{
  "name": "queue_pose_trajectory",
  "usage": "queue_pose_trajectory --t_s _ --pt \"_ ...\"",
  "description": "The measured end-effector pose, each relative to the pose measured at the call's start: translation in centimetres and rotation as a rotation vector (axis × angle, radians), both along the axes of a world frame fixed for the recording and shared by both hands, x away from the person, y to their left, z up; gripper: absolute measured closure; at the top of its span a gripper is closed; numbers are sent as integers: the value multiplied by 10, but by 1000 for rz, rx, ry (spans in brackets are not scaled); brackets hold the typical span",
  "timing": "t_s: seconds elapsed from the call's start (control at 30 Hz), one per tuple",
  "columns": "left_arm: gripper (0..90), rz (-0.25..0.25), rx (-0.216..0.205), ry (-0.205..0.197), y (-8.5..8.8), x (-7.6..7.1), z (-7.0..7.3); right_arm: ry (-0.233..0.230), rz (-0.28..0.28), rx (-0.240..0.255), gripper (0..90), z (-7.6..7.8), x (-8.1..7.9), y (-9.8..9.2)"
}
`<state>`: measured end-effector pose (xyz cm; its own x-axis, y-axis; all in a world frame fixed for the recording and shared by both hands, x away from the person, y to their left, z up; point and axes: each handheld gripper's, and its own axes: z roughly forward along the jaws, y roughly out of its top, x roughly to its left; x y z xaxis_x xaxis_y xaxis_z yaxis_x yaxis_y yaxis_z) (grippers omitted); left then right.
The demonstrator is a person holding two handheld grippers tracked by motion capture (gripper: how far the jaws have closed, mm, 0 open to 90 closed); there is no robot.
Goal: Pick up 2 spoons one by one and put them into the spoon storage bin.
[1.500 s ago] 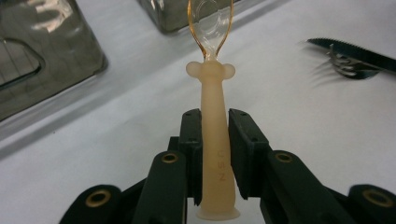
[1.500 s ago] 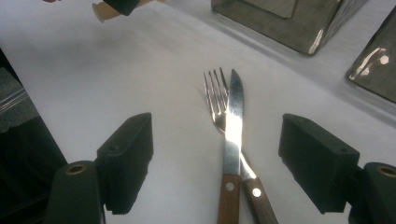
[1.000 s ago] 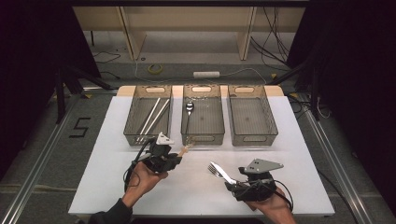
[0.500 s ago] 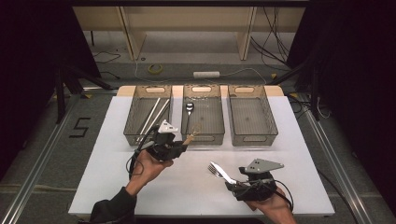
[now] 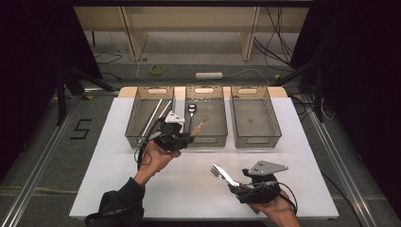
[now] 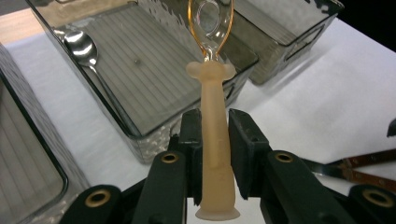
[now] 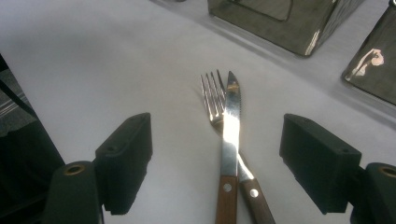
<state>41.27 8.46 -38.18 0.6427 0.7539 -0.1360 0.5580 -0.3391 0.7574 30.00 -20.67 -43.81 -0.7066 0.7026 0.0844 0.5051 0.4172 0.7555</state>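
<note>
Two claws in play. Left claw [image 6: 215, 135] is pinched on the frosted, peach-coloured handle of a plastic spoon [image 6: 214, 121]; the handle stands between the black pads, its flat butt end below them, and its clear amber-rimmed bowl sticks out ahead, over the middle tray [image 6: 154, 74]. From the high view, the left claw [image 5: 185, 138] sits at that tray's near wall [image 5: 208, 140], with the plastic spoon [image 5: 201, 122] reaching in over the mesh floor. One metal spoon [image 6: 84, 46] lies inside the same tray, near its left wall. Left tray [image 5: 135, 130] beside it holds long pale sticks [image 5: 153, 116]; the far end of these is hard to make out. Right tray [image 5: 255, 141] stands just beside the middle one.

Right claw [image 7: 217, 158] is spread wide, pads well apart, gripping nothing. Between the pads, on the white worktop [image 7: 93, 70], lie a knife [image 7: 229, 149] and a fork [image 7: 215, 105], both wood-handled; the knife blade crosses over the fork's neck, touching it. In the high view, the right claw [image 5: 236, 182] rests low near the front edge of the worktop [image 5: 118, 184], with the fork [image 5: 218, 172] pointing away to the left.
</note>
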Motion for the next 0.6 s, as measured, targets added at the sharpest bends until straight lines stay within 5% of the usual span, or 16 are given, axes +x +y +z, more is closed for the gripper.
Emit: queue_pose_trajectory --t_s 0.6 --pt "752 48 -11 -5 -20 44 7 3 -2 2 260 0 0 -2"
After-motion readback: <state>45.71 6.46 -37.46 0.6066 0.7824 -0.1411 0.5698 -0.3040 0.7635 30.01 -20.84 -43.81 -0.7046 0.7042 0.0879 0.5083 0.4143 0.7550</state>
